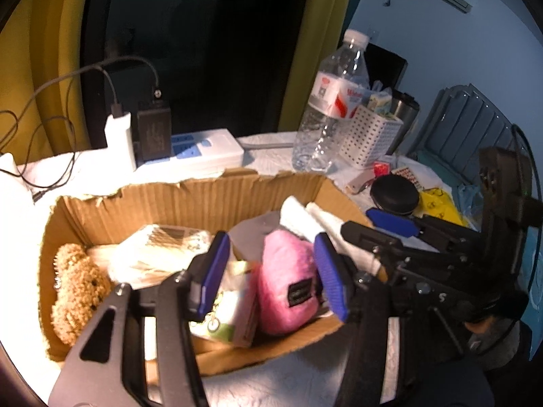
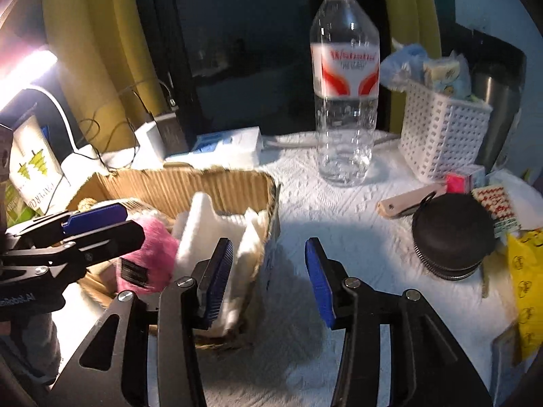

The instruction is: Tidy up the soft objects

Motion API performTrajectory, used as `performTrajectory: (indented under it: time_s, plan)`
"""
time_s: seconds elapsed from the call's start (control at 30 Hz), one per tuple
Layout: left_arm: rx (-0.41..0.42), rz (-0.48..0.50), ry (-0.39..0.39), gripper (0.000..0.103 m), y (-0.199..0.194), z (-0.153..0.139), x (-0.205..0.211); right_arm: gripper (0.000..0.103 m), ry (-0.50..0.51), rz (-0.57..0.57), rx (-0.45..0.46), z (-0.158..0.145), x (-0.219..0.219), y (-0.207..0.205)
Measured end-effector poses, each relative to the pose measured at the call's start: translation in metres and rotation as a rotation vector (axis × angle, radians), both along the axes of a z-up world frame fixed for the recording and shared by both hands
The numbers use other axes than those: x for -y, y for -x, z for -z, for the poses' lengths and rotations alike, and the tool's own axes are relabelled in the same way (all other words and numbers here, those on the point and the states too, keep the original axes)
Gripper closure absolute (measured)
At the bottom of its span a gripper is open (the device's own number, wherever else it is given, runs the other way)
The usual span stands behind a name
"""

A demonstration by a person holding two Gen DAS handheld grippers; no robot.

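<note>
Two grippers are hanging over a white table (image 2: 339, 210) with a torn cardboard box (image 1: 190, 200) on it. Many soft things are sitting inside the box. On the left side a brown teddy bear (image 1: 76, 288) is lying against the box wall. Near the middle a pink fluffy toy (image 1: 288, 285) is standing with a small black tag on it. White folded cloth (image 2: 203, 230) is leaning in the right end of the box. A clear packet of white things (image 1: 159, 251) is lying farther back, and a green and white packet (image 1: 230, 312) is lying on the near side.

One gripper, the left gripper (image 1: 271, 271), is pointing down into the box. Its blue fingers (image 1: 217, 268) are standing apart, with the pink toy showing between them, and they are not squeezing it.

On the right, the right gripper (image 2: 268, 278) is hanging over the right edge of the box. Its fingers are standing apart too, with nothing between them.

Far behind the box a water bottle (image 2: 344, 84) is standing. A white basket (image 2: 441, 135) is sitting to its right, and a round black case (image 2: 453, 237) is lying nearer.
</note>
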State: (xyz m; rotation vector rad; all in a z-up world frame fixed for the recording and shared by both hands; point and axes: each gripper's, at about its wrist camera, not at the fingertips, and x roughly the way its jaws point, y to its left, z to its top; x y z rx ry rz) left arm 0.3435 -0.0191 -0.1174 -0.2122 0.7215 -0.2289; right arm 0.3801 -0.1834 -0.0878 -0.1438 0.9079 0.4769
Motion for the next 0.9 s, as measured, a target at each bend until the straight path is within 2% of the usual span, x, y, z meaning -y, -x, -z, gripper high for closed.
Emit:
performTrajectory:
  time_s: [0.4, 0.5, 0.67, 0.7, 0.73, 0.8, 0.9]
  plan:
    - [0.071, -0.038, -0.012, 0.048, 0.053, -0.039, -0.008, 0.055, -0.019, -0.016, 0.07, -0.045, -0.007, 0.041]
    - [0.092, -0.047, -0.026, 0.037, 0.068, -0.046, -0.009, 0.055, -0.022, -0.021, 0.081, -0.054, -0.008, 0.054]
    - [0.109, -0.089, -0.055, 0.034, 0.093, -0.054, -0.017, 0.054, -0.031, -0.028, 0.106, -0.069, -0.011, 0.076]
    - [0.109, -0.102, -0.065, 0.028, 0.098, -0.056, -0.018, 0.052, -0.032, -0.029, 0.112, -0.071, -0.012, 0.08]
    - [0.111, -0.109, -0.069, 0.024, 0.102, -0.057, -0.019, 0.045, -0.034, -0.03, 0.117, -0.074, -0.012, 0.084]
    - [0.121, -0.116, -0.063, 0.023, 0.114, -0.06, -0.023, 0.039, -0.039, -0.032, 0.129, -0.08, -0.014, 0.093]
    - [0.134, -0.129, -0.066, 0.022, 0.13, -0.065, -0.027, 0.039, -0.042, -0.035, 0.146, -0.088, -0.016, 0.106]
